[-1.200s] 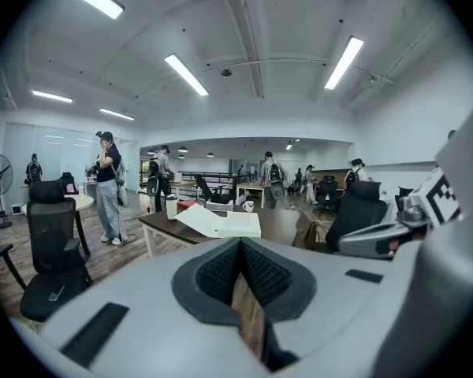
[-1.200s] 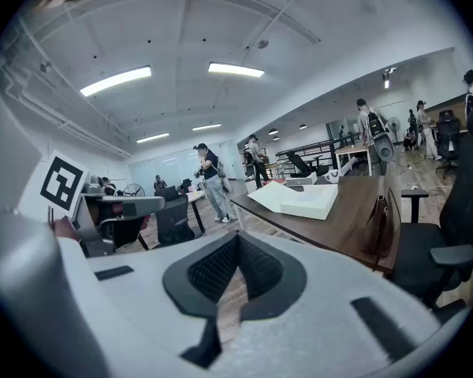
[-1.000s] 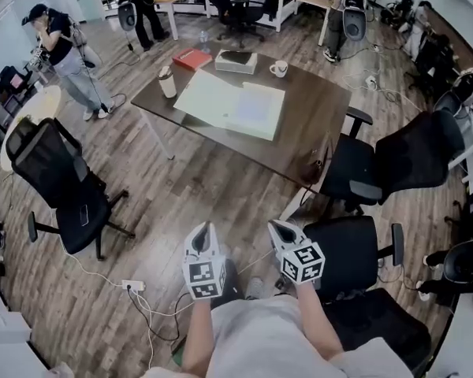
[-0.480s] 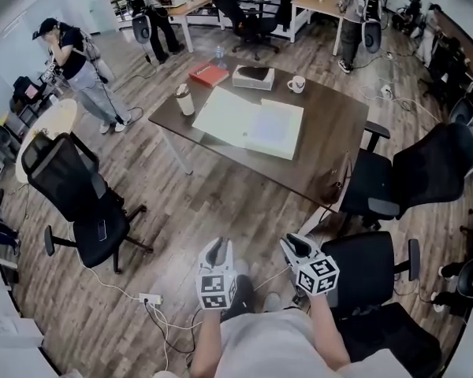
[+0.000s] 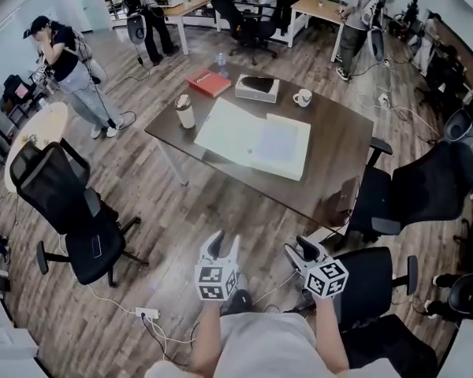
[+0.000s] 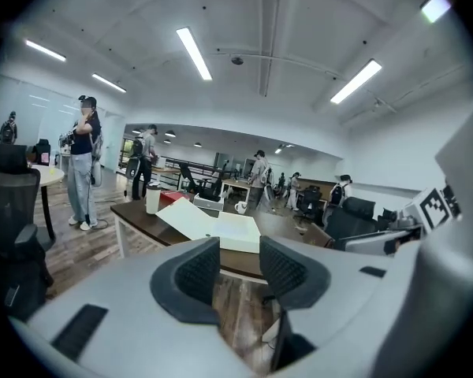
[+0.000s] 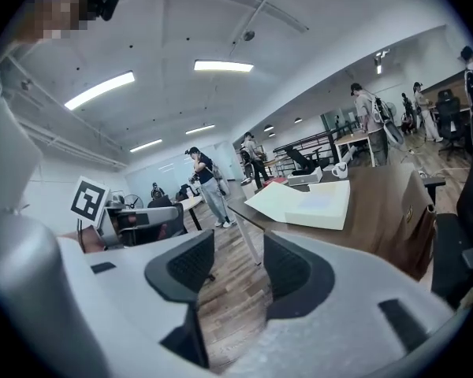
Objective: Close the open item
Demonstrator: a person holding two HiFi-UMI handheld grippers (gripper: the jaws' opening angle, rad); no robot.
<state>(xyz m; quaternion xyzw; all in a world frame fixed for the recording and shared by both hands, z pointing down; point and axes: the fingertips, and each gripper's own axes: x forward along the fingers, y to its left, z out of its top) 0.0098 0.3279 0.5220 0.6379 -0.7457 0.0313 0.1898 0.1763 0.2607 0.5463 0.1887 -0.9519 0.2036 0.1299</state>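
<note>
Brown table (image 5: 343,148) bears open white box (image 5: 256,138), possibly folder.

Red book (image 5: 208,83) cover print too small; far-right chair (image 5: 467,291) cut by frame edge

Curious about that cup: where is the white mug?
In the head view, the white mug stands at the table's far edge, just right of the flat box, beyond the open white item.
</note>
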